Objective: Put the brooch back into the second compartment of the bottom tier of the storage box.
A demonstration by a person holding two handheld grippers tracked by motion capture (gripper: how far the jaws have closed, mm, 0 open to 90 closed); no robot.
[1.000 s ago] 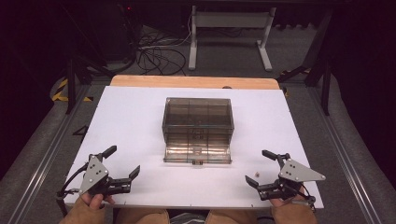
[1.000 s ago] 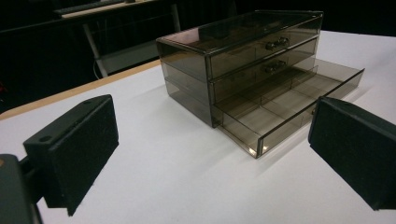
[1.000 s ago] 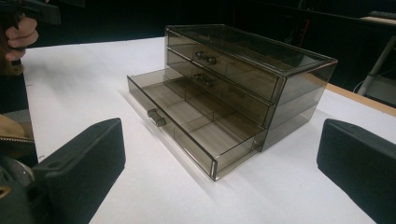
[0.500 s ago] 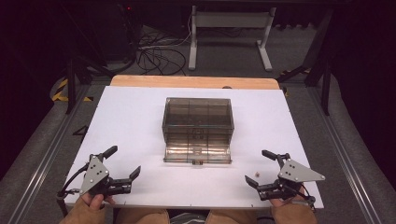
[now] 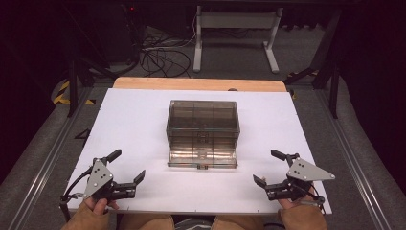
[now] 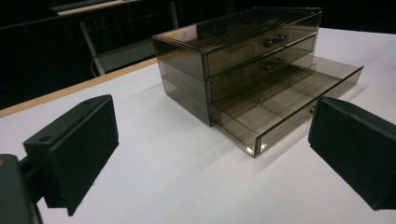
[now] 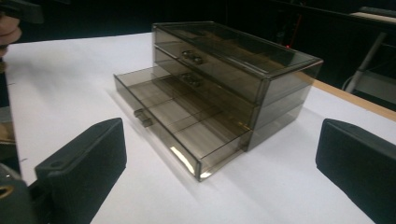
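A smoky transparent three-drawer box (image 5: 203,120) stands in the middle of the white table (image 5: 134,120). Its bottom drawer (image 5: 203,158) is pulled out toward me and looks empty; the two upper drawers are closed. My left gripper (image 5: 128,164) rests near the front left edge, open, with nothing between its jaws. My right gripper (image 5: 265,166) rests near the front right edge, also open and empty. In the left gripper view the box (image 6: 243,42) and its open drawer (image 6: 289,98) lie ahead of the open left gripper (image 6: 210,140). The right gripper view shows the box (image 7: 233,60) and open drawer (image 7: 177,121) beyond the open right gripper (image 7: 219,154).
A wooden strip (image 5: 198,84) runs along the table's far edge. Beyond it are cables (image 5: 160,52) on the floor and a white metal stand (image 5: 234,28). Metal rails (image 5: 43,158) flank the table on both sides.
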